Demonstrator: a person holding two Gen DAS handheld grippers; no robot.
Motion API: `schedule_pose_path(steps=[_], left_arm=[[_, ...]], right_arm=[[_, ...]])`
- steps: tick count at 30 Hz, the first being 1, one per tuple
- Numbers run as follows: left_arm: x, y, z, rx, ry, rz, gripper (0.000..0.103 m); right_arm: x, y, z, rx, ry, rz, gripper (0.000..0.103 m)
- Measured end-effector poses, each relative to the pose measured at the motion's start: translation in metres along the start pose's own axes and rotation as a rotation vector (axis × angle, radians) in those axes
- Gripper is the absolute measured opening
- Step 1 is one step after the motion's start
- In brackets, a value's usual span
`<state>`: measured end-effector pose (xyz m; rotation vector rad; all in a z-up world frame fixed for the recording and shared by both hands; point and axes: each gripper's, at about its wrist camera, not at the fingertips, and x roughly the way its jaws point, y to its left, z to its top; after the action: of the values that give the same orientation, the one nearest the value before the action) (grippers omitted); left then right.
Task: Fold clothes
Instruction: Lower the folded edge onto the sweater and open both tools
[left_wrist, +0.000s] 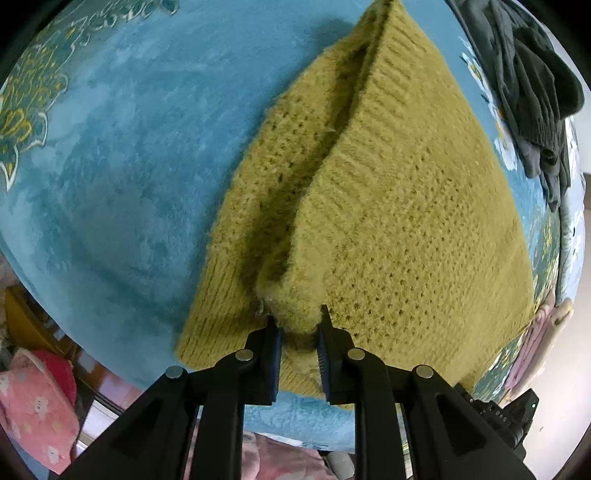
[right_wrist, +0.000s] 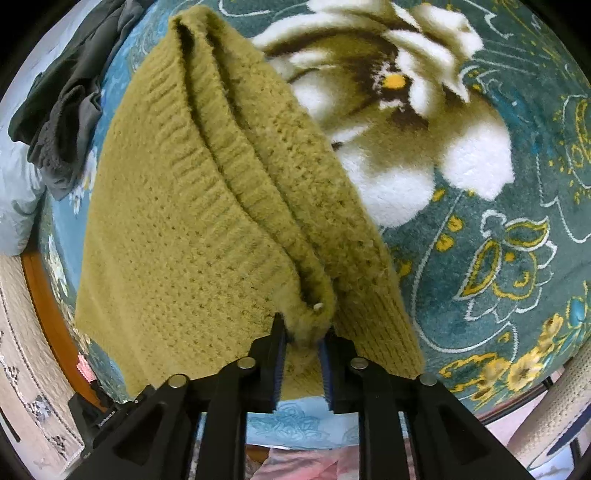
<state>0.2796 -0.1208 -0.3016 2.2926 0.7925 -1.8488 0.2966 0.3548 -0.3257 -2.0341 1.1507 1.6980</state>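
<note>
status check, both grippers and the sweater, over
Left gripper pinching a folded corner of the mustard sweater. Right gripper pinching another. Sweater folded on the teal blanket. Dark clothes pile off to the side, nothing blocking.

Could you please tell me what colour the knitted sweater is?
Olive-yellow sweater, shown best in the right wrist view.

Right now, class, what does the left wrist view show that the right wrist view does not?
Only the left view: plain blue blanket and the left gripper. Only the right view: a big white flower woven in the blanket and the right gripper. Both: the yellow-green sweater, bunched between each gripper's fingers, and dark clothes.
</note>
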Motion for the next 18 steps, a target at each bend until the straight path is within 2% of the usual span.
schedule_pose_path(steps=[4, 8, 9, 11, 12, 15, 18], left_arm=[[-0.006, -0.002, -0.005, 0.072, 0.012, 0.01, 0.028], [-0.022, 0.005, -0.01, 0.134, -0.039, 0.023, 0.036], [-0.026, 0.011, -0.01, 0.118, -0.056, 0.007, 0.041], [-0.03, 0.027, -0.01, 0.069, -0.083, -0.017, 0.05], [-0.03, 0.034, -0.009, 0.046, -0.092, -0.019, 0.053], [-0.023, 0.058, -0.008, -0.019, -0.094, -0.02, 0.06], [-0.008, 0.074, -0.009, -0.052, -0.044, -0.08, 0.063]], right_arm=[[-0.006, 0.001, -0.006, -0.045, -0.01, -0.035, 0.038], [-0.017, 0.001, -0.012, -0.101, -0.05, -0.061, 0.047], [-0.02, 0.0, -0.013, -0.107, -0.061, -0.059, 0.049], [-0.026, -0.003, -0.013, -0.106, -0.088, -0.035, 0.061], [-0.028, -0.005, -0.014, -0.1, -0.099, -0.026, 0.064], [-0.029, -0.015, -0.011, -0.06, -0.113, -0.001, 0.067], [-0.027, -0.027, -0.007, -0.009, -0.111, 0.025, 0.069]])
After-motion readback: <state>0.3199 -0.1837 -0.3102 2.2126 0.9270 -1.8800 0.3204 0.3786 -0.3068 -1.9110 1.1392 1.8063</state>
